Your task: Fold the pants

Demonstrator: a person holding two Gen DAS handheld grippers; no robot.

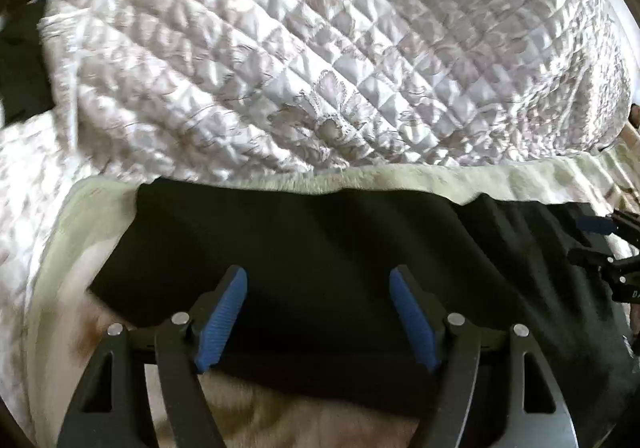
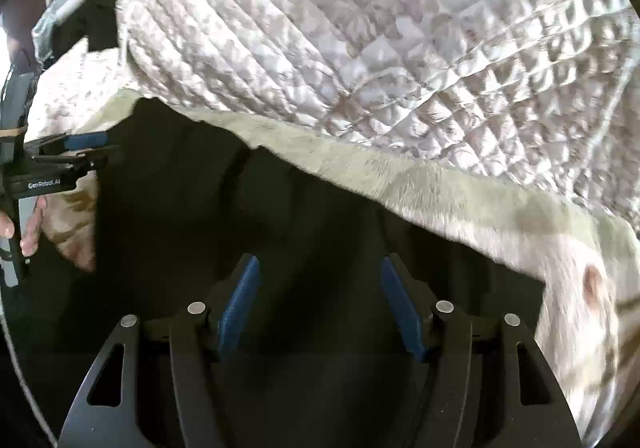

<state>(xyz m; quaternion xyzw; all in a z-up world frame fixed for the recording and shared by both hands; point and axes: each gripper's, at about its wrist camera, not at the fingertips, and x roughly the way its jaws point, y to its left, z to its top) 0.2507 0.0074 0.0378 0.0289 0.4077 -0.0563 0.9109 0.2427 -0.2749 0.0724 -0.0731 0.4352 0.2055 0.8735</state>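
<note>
Right wrist view reads "GenRobot.AI" on the left gripper [image 2: 86, 151]; both grippers' fingers [image 2: 240, 308] spread empty over dark pants [image 2: 312, 215].

Bright light glints off the quilt [image 1: 320, 47] (fisheye-bent, motion-blurred at the edges), while the pants [image 1: 320, 248] stay dim.

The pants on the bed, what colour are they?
Black, or very dark, and plain: the pants show best in the left wrist view, lying on a pale fleece blanket.

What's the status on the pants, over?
Left gripper open, empty. Right gripper open, empty. Pants lying flat on the blanket, not gripped. Nothing in the way.
</note>
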